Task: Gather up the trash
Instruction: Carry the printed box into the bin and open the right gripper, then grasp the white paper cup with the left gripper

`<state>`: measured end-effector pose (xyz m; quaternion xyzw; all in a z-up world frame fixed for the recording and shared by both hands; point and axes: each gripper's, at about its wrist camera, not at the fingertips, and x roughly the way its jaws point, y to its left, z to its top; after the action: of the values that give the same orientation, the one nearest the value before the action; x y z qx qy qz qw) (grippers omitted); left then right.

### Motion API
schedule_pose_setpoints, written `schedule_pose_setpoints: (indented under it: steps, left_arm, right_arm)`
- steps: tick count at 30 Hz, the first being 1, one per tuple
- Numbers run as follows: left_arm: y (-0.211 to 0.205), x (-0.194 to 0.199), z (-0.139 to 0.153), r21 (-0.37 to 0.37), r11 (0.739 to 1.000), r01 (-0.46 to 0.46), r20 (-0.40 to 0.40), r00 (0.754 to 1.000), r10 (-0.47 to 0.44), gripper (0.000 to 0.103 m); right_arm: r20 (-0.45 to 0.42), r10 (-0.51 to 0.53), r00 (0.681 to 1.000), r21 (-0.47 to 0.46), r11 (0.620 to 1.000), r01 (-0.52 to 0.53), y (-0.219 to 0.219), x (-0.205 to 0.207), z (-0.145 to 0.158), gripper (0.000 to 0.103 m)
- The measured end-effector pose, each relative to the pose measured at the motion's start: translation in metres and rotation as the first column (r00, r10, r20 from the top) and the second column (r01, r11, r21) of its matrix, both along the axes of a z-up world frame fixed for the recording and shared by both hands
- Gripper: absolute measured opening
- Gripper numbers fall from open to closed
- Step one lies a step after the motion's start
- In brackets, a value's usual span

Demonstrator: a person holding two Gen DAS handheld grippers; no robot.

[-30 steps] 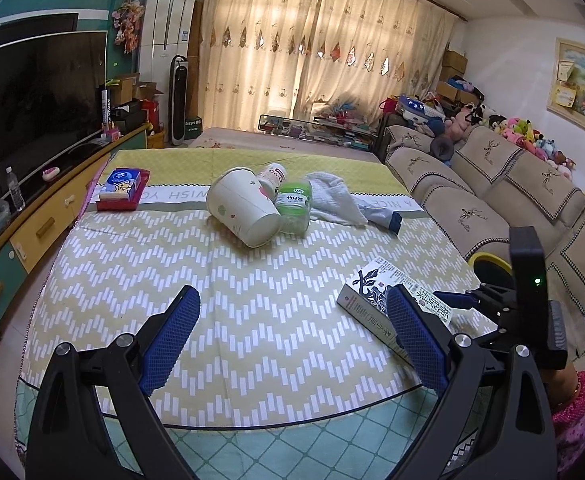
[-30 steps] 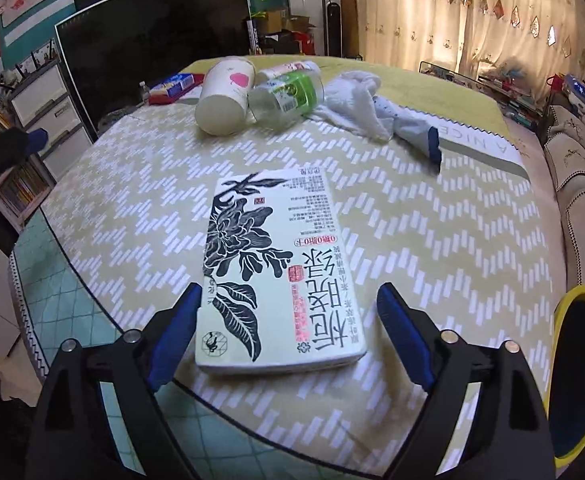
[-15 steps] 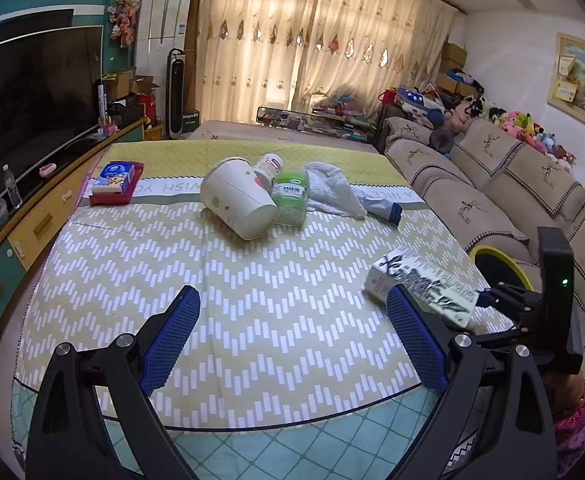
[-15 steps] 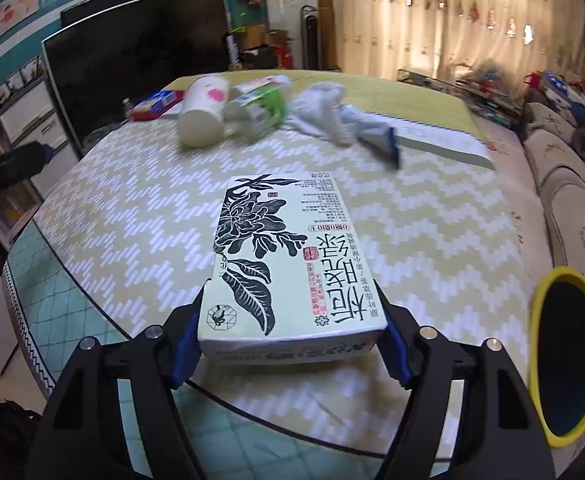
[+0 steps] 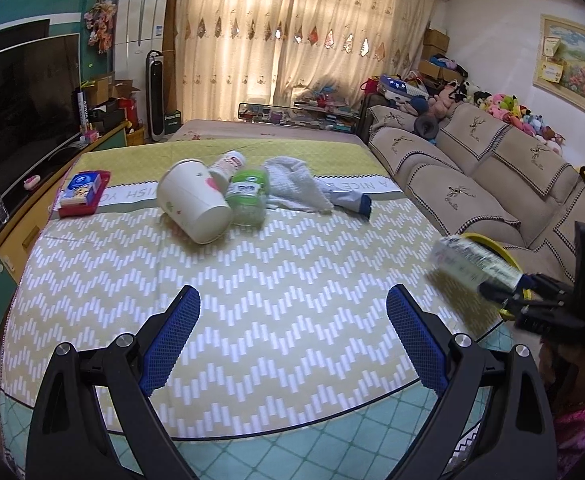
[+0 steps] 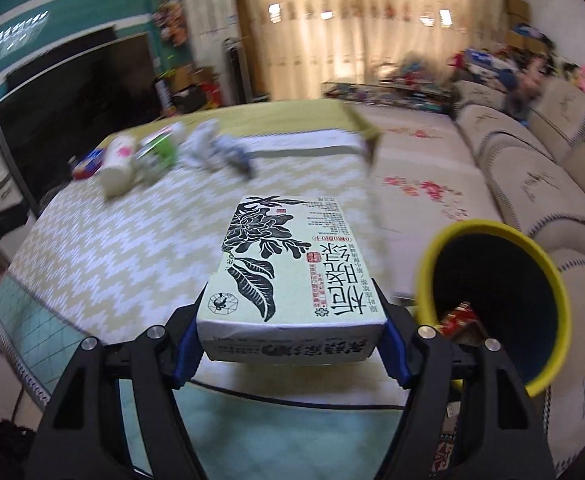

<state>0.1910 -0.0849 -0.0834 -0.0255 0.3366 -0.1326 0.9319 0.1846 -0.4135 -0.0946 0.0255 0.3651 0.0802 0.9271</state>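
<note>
- Right gripper (image 6: 290,344): clamped on the near end of a pale green box (image 6: 288,276) printed with a black flower and leaf design; blue pads press both long sides. The jaws have just been closing, with the box between them. Box is lifted clear of the table and juts forward, level.
- Same box in the left wrist view (image 5: 472,262): blurred, at the right edge of the table, in front of the bin's rim.
- Bin (image 6: 424,264): yellow rim, dark blue inside, just right of the box, mouth tilted toward the camera; red scraps lie inside.
- Left gripper (image 5: 292,336): jaws wide apart, nothing between the blue pads; it hovers over the near part of the table.
- Table (image 5: 252,300): covered in a green and white zigzag cloth.
- Far part of table: 1 white paper cup (image 5: 194,200) on its side, 1 green-labelled bottle (image 5: 248,196) touching it, 1 white cloth (image 5: 296,188) just right of the bottle.
- Far left: 1 red tray (image 5: 80,200) with a blue pack.
- Right: beige sofa (image 5: 472,168).
</note>
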Motion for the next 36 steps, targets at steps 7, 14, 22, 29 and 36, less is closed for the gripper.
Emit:
schedule_pose_setpoints:
  steps: [7,14,22,29,36]
  left_arm:
    - [-0.013,0.005,-0.007,0.012,1.0,0.015,-0.023,1.0,-0.014,0.093]
    - [-0.012,0.013,-0.011,0.027,1.0,-0.009,-0.033,0.999,0.01,0.093]
    - [0.011,0.049,-0.02,0.037,0.993,-0.109,-0.066,0.992,0.111,0.093]
    - [0.037,0.104,-0.021,0.03,0.98,-0.198,-0.092,0.975,0.2,0.093]
    - [0.058,0.171,-0.029,-0.022,0.966,-0.257,-0.18,0.952,0.249,0.087]
  right_arm:
    - [-0.009,-0.276,0.961,0.025,0.961,0.276,-0.085,0.01,-0.01,0.068]
    - [-0.078,-0.443,0.893,0.005,0.896,0.444,-0.137,0.026,-0.043,0.078]
    - [-0.084,-0.408,0.909,0.035,0.91,0.412,-0.123,0.023,-0.048,0.08]
    - [-0.102,-0.374,0.922,0.032,0.925,0.379,-0.11,0.028,-0.05,0.08]
    - [-0.126,-0.356,0.926,0.025,0.932,0.362,-0.102,0.034,-0.057,0.08]
